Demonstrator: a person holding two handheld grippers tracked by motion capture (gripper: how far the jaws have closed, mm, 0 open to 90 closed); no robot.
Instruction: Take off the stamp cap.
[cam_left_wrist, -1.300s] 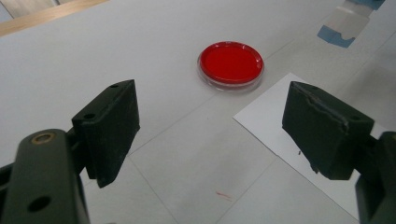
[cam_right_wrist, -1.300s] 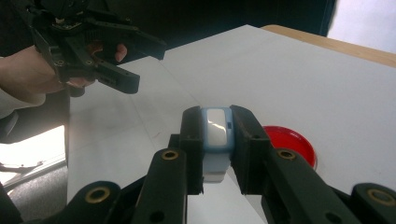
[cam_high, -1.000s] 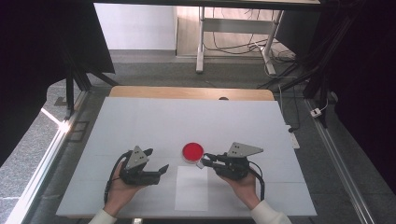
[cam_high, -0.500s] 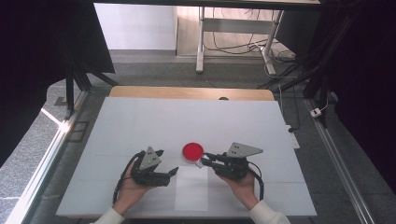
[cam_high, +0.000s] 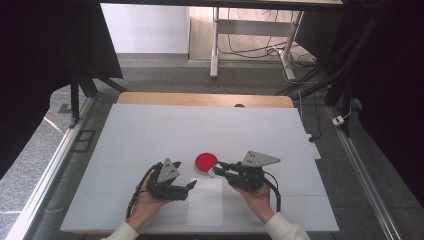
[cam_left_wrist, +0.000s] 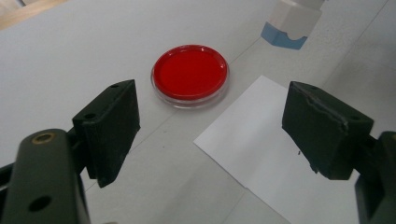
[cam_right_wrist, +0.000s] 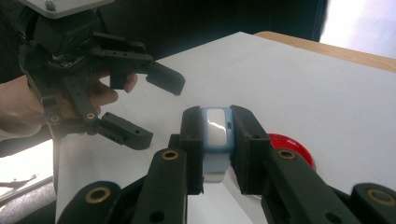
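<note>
**Right gripper pinches a small block beside the red dish; left gripper gapes toward it**

The right gripper (cam_high: 218, 169) has its two black jaws pressed onto a small pale-blue and white plastic block (cam_right_wrist: 215, 136), one jaw on each side. The block stands between the pads with its long axis running along the jaws, its white face turned up toward the gripper's camera. In the high view this gripper lies low over the white table (cam_high: 150, 130), jaws aimed left and slightly away from the person, tips just beside the near right edge of the round, shallow, clear dish with red filling (cam_high: 206, 161). The right hand (cam_high: 256, 196) cups it from below and behind, forearm coming up from the table's near edge.

The left gripper (cam_high: 190, 186) has its jaws spread wide with nothing between them. It sits near and to the left of the red dish, pointing right, and its own view looks straight at the dish. The left hand (cam_high: 142, 202) holds it palm up.

A white sheet of paper (cam_high: 206, 202) lies flat just nearer the person than the dish, between the two grippers.
</note>
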